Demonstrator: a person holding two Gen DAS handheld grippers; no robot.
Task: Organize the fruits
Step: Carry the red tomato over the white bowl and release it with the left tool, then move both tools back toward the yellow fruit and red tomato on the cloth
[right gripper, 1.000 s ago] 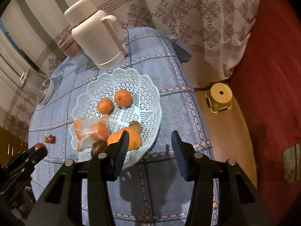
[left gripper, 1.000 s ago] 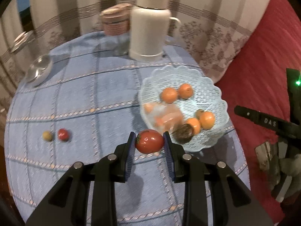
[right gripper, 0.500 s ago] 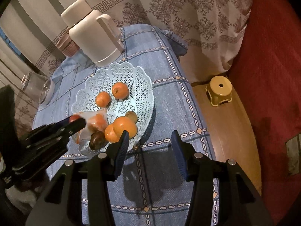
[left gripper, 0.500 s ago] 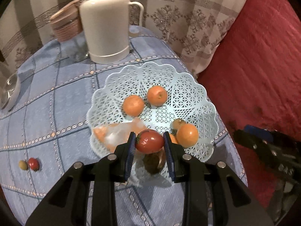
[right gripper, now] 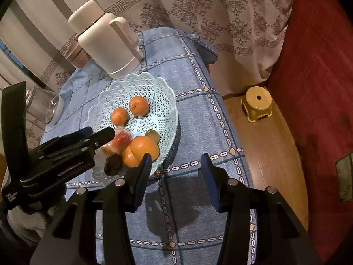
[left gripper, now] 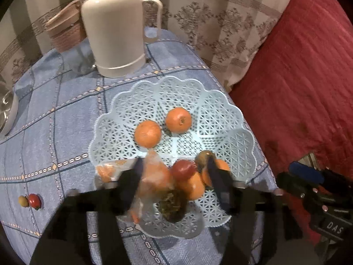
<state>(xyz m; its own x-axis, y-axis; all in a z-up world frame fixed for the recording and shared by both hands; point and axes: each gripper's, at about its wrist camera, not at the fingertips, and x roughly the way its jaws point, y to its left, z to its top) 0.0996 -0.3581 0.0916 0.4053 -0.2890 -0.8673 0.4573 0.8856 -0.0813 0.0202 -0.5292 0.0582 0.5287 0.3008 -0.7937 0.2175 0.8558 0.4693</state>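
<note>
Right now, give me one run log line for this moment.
left gripper: just opened, red tomato released in basket | right gripper: open, empty | two small fruits on table

Basket (left gripper: 222,108): pale blue lattice | tomato (left gripper: 184,169): red | tablecloth (left gripper: 55,119): blue, checked | thermos (left gripper: 113,33): cream | oranges (left gripper: 147,133): orange

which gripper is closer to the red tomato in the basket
Left. The left gripper hangs right over the red tomato, jaws just opened around it. The right gripper sits empty over the tablecloth, outside the basket.
</note>
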